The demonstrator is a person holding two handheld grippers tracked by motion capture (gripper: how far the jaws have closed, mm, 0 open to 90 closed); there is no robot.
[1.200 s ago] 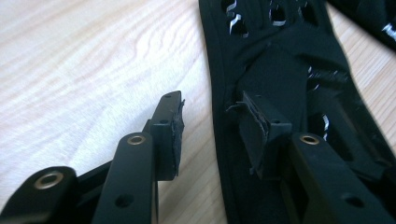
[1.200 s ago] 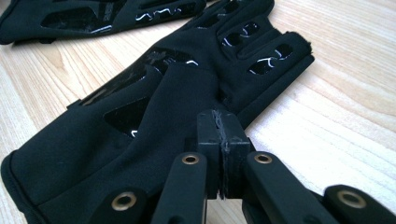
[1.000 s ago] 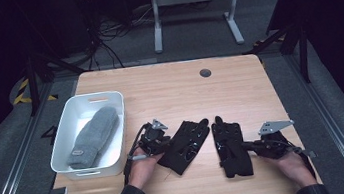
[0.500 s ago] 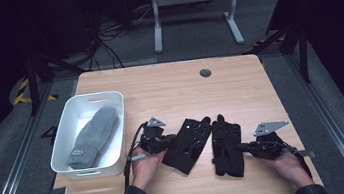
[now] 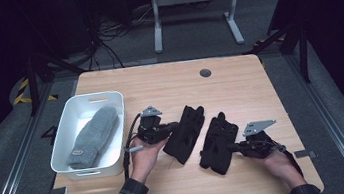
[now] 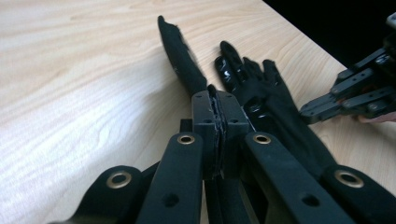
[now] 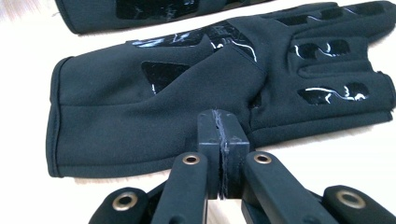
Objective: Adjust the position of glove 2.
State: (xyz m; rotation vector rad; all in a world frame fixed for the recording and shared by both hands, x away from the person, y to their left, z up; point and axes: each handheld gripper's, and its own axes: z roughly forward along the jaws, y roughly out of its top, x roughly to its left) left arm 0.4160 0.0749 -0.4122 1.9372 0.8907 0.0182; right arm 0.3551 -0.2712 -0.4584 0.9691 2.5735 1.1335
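Observation:
Two black gloves lie side by side on the wooden table (image 5: 168, 85). My left gripper (image 5: 176, 124) is shut on the near edge of the left glove (image 5: 187, 134). In the left gripper view that glove (image 6: 180, 51) stands up edge-on from the closed jaws (image 6: 215, 93), lifted off the wood. The right glove (image 5: 218, 141) lies flat, palm up, with shiny grip patches (image 7: 327, 49). My right gripper (image 5: 233, 145) is shut at its side edge (image 7: 222, 119), between cuff and fingers. That gripper also shows far right in the left gripper view (image 6: 308, 111).
A white bin (image 5: 62, 141) at the table's left holds a grey mitten (image 5: 93, 136). A round cable hole (image 5: 205, 73) sits near the far edge. Bare wood stretches behind the gloves, and a metal stand (image 5: 193, 3) is on the dark floor beyond.
My left gripper has risen and lifted the left glove's edge with it. The right gripper has moved left, and the right glove has shifted left along with it.

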